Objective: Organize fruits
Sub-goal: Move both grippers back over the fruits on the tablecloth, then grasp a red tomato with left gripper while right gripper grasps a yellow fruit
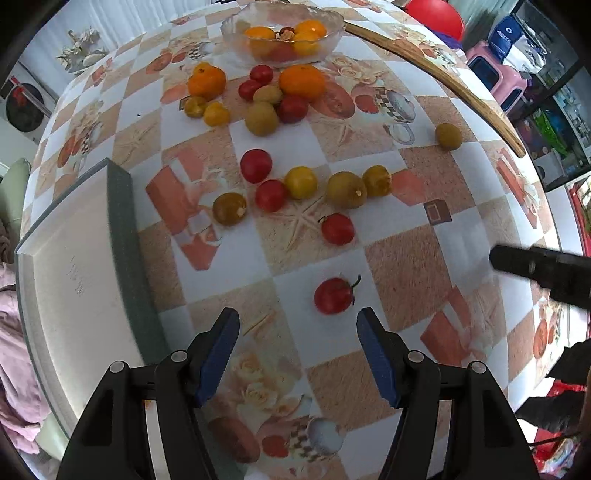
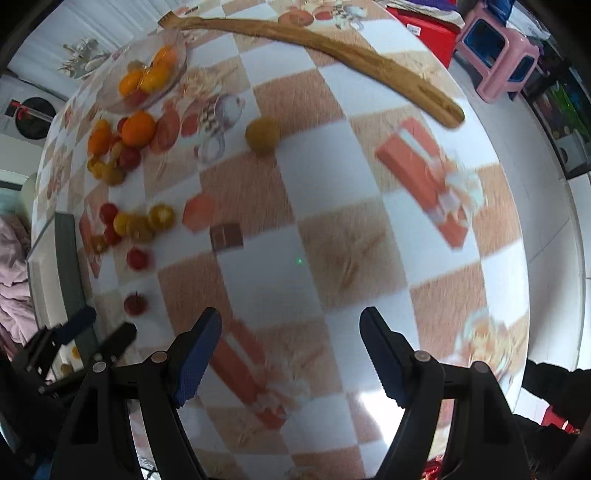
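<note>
While its blue-padded fingers stand wide apart with nothing between them, the left gripper [image 1: 297, 354] hovers low over the checkered, flower-printed tablecloth [image 1: 406, 266], and a small red stemmed fruit [image 1: 334, 295] lies just beyond the fingertips, slightly right of the gap. Farther out sits another red fruit [image 1: 337, 229], then a loose row of red, yellow and olive-green round fruits [image 1: 301, 182], with one olive-yellow fruit [image 1: 448, 136] alone well to the right. Beyond these, a second cluster with two large oranges [image 1: 302, 80] lies just in front of a clear glass bowl [image 1: 334, 27] that holds more orange and red fruit. A white flat box with a grey-green edge [image 1: 74, 266] lies on the table to the left, and a long curved wooden stick [image 1: 443, 75] runs along the far right. The right gripper [image 2: 291, 352], likewise spread open and empty, hangs over bare tablecloth, well apart from the fruit; its view is blurred, showing the lone yellow fruit [image 2: 263, 134] ahead.
</note>
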### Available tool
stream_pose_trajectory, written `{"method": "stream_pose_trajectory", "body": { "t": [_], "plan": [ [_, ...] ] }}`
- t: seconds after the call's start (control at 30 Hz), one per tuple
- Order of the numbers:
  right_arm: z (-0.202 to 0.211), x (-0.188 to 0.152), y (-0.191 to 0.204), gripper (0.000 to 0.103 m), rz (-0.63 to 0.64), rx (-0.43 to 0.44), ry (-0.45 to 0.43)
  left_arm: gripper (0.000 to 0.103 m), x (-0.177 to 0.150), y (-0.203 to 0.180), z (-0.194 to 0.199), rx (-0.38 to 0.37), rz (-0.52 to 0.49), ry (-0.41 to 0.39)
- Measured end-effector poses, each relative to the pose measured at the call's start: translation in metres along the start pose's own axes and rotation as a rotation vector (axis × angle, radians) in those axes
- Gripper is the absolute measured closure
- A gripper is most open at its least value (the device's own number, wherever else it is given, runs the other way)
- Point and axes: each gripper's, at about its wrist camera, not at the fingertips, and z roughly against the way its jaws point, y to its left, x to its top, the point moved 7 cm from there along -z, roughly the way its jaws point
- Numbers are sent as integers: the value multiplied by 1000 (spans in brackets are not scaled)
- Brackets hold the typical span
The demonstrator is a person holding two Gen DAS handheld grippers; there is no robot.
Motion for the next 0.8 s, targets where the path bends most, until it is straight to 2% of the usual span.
{"method": "stream_pose_trajectory", "body": {
  "t": [0.13, 0.53, 0.73, 0.8],
  "plan": [
    [-4, 36, -5, 23, 5, -1, -30, 35, 5, -2, -9, 19, 11, 4],
    [-28, 101, 10, 23, 53, -30, -89, 35, 16, -5, -24, 49, 47, -8],
    [-35, 111, 25, 35, 120, -82, -116, 35, 19, -13, -27, 45, 65, -14],
    [-36, 119, 36, 45, 148, -110, -126, 35, 18, -12, -27, 42, 68, -13]
  ]
}}
